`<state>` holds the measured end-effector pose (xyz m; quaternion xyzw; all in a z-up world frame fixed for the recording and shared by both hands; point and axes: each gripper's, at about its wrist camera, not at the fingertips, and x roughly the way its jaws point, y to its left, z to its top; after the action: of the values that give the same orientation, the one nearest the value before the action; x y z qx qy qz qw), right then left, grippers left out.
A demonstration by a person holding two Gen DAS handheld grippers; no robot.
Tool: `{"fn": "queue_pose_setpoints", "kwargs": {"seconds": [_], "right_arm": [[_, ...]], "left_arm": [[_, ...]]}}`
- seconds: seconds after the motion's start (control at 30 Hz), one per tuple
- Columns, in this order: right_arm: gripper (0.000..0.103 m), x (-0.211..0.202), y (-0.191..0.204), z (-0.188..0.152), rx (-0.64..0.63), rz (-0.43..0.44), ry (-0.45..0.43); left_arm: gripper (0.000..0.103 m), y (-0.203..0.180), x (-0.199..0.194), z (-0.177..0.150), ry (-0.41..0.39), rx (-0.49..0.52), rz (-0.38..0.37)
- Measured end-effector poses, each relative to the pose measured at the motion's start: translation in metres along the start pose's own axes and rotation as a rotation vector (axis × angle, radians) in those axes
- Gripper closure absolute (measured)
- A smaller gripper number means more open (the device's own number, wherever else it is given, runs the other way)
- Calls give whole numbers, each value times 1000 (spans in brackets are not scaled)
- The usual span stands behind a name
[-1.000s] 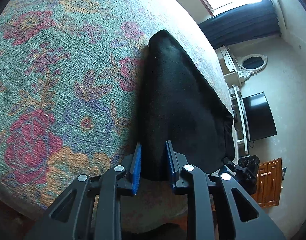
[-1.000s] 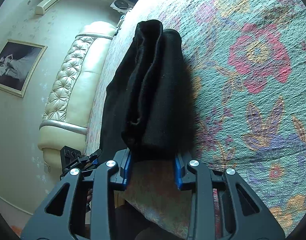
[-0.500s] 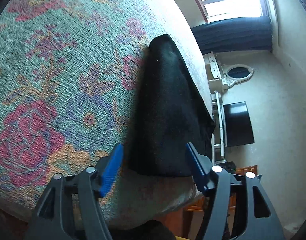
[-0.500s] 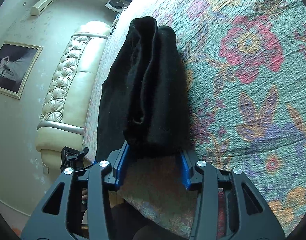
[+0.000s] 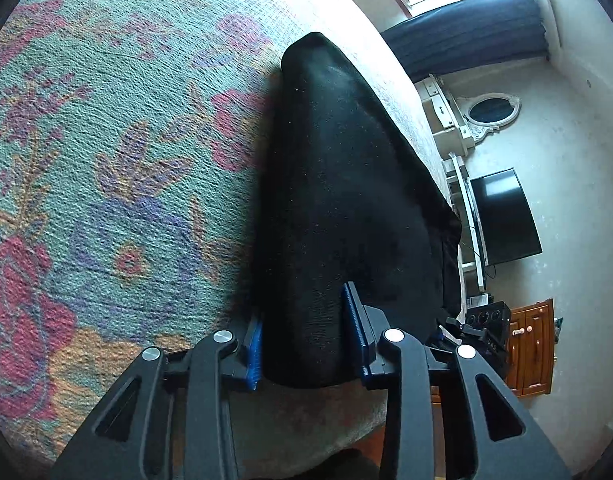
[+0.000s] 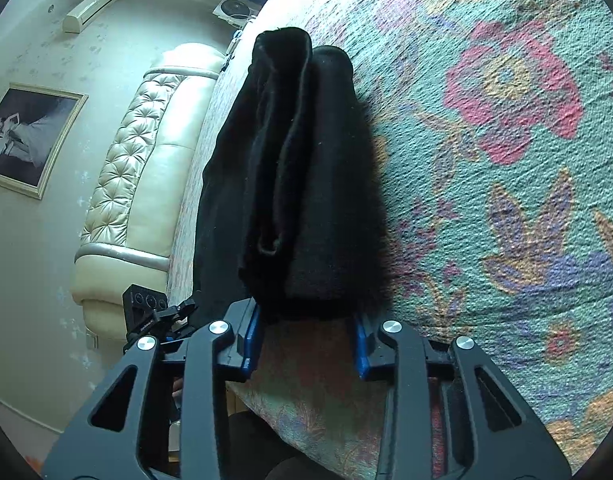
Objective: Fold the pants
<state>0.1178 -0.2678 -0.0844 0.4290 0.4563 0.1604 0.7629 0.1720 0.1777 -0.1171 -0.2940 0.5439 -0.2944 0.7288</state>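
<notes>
The black pants [image 5: 346, 208] lie folded in a thick bundle on a floral bedspread [image 5: 106, 160]. My left gripper [image 5: 306, 344] has its blue-padded fingers on either side of the bundle's near end and closes on it. In the right wrist view the pants [image 6: 302, 184] show several stacked layers. My right gripper [image 6: 306, 340] is open, its pads just outside the other end of the bundle.
The bed's edge runs just below both grippers. In the left wrist view a dark TV [image 5: 502, 216], white dresser with mirror [image 5: 490, 112] and wooden cabinet [image 5: 534, 352] stand beyond. A cream tufted headboard [image 6: 138, 168] shows in the right wrist view.
My left gripper opened wide half a second ago, then narrowed onto the near end of the bundle. My right gripper stayed open around the other end and barely moved.
</notes>
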Motion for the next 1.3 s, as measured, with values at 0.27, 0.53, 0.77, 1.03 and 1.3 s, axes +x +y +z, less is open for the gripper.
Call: {"fn": "queue_pose_setpoints", "kwargs": {"seconds": [0.27,0.53,0.77,1.03,1.3], "right_arm": [[73,-11,15,0,-21,7,-10],[73,-11,17,-9,-22,8,9],[73,-10,21,-19,-22,7,22],[73,-9,23,-23,-17,5,29],[53,-7,23,-27,-54,-69,63]], "left_arm": [[73,-14,-11,-5,-18,36,59],[73,-18,-12,-5,-6,44,70],[73,-18,-12,-2,2,42,66],[73,-20,-9,1,6,38,64],[62,-15,-19,0,6,124,-19]]}}
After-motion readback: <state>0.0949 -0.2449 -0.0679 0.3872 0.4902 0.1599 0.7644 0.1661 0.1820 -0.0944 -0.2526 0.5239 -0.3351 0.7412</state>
